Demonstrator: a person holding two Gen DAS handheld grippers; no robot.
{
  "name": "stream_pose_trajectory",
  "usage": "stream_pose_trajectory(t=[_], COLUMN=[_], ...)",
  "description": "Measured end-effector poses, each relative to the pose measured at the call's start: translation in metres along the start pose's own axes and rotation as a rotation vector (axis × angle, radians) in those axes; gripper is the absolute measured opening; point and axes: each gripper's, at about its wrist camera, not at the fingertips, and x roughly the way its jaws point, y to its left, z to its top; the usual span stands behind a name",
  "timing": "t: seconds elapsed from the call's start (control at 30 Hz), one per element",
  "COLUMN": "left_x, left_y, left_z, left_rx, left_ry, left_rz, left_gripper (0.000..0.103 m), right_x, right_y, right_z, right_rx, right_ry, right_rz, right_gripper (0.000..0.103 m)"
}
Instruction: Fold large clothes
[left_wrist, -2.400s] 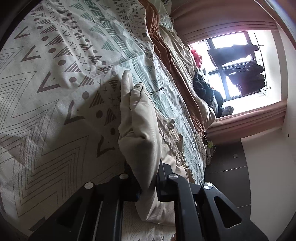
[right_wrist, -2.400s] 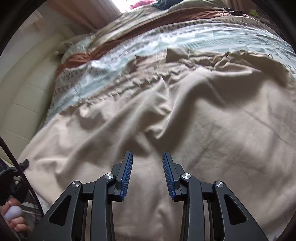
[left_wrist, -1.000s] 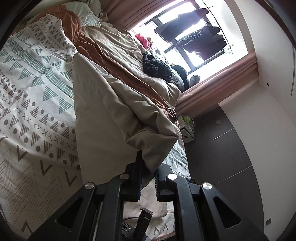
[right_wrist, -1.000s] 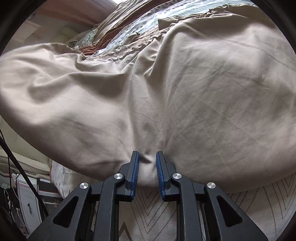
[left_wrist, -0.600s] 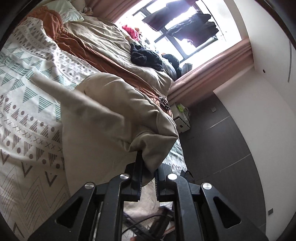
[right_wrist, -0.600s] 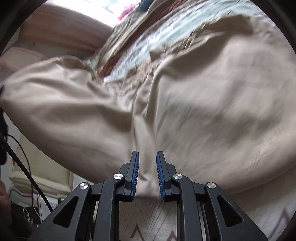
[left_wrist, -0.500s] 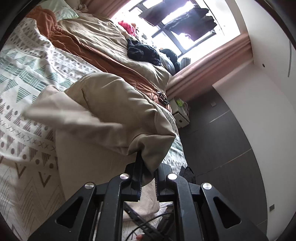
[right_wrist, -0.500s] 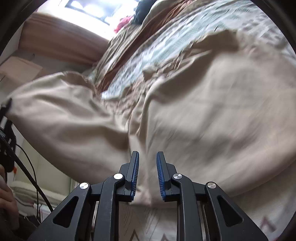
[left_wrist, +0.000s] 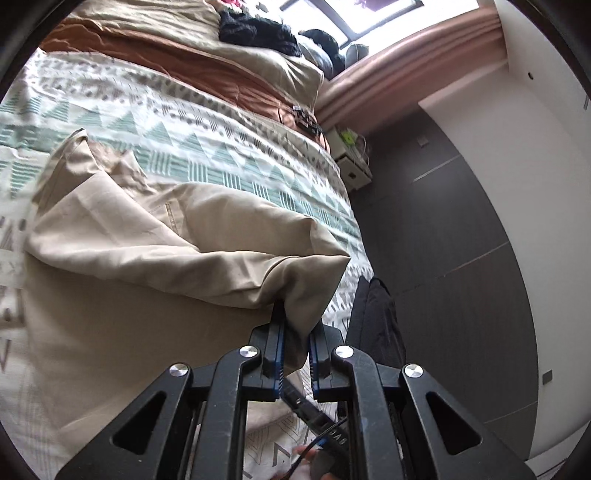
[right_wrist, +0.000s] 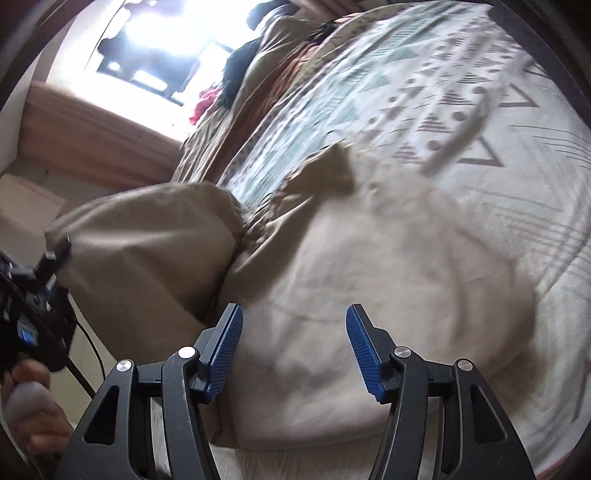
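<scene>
Left wrist view: the left gripper (left_wrist: 295, 354) pinches a corner of the beige garment (left_wrist: 155, 236) at lower centre, over the bed (left_wrist: 221, 147).

Right wrist view: the right gripper (right_wrist: 293, 349) gapes wide, empty, above the garment (right_wrist: 369, 277) at centre. It looks soft, light and floppy; best gripped at corners or hems.

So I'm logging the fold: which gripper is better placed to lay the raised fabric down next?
The left gripper: it is shut on a corner of the beige garment, held above the patterned bedspread. The right gripper is open and holds nothing.
</scene>
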Motion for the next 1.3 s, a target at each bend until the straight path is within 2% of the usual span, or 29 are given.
stream_pose_trajectory(t=[0.13, 0.37, 0.6, 0.73, 0.83, 0.9, 0.97, 1.03, 1.13, 1.2, 1.3], left_x=[0.037, 0.079, 0.103, 0.106, 0.117, 0.121, 0.115, 0.102, 0.082, 0.068, 0.030], left_y=[-0.006, -0.014, -0.019, -0.012, -0.002, 0.004, -0.001, -0.007, -0.008, -0.002, 0.019], left_z=[-0.008, -0.040, -0.069, -0.084, -0.093, -0.097, -0.097, -0.096, -0.096, -0.087, -0.082], left_rx=[0.009, 0.007, 0.019, 0.001, -0.047, -0.107, -0.089, -0.048, -0.022, -0.019, -0.025], left_ry=[0.061, 0.175, 0.242, 0.256, 0.320, 0.381, 0.389, 0.373, 0.333, 0.280, 0.201], left_rz=[0.000, -0.046, -0.079, -0.108, -0.127, -0.198, -0.195, -0.182, -0.158, -0.123, -0.054], left_gripper=[0.012, 0.012, 0.012, 0.012, 0.012, 0.012, 0.013, 0.019, 0.045, 0.067, 0.072], right_x=[-0.010, -0.030, -0.055, -0.063, -0.082, -0.095, -0.104, -0.105, -0.097, -0.092, -0.081], right_y=[-0.024, -0.042, -0.051, -0.064, -0.065, -0.060, -0.057, -0.055, -0.052, -0.049, -0.040], right_z=[0.017, 0.016, 0.003, -0.006, -0.002, -0.001, -0.002, -0.004, -0.005, -0.005, -0.006], right_rx=[0.077, 0.156, 0.163, 0.181, 0.195, 0.176, 0.161, 0.156, 0.145, 0.144, 0.105], right_ry=[-0.063, -0.131, -0.152, -0.136, -0.147, -0.183, -0.204, -0.197, -0.170, -0.147, -0.130], right_rz=[-0.039, -0.059, -0.050, -0.086, -0.067, -0.080, -0.081, -0.078, -0.062, -0.014, 0.006], right_gripper=[0.057, 0.057, 0.057, 0.057, 0.057, 0.057, 0.057, 0.057, 0.057, 0.057, 0.057])
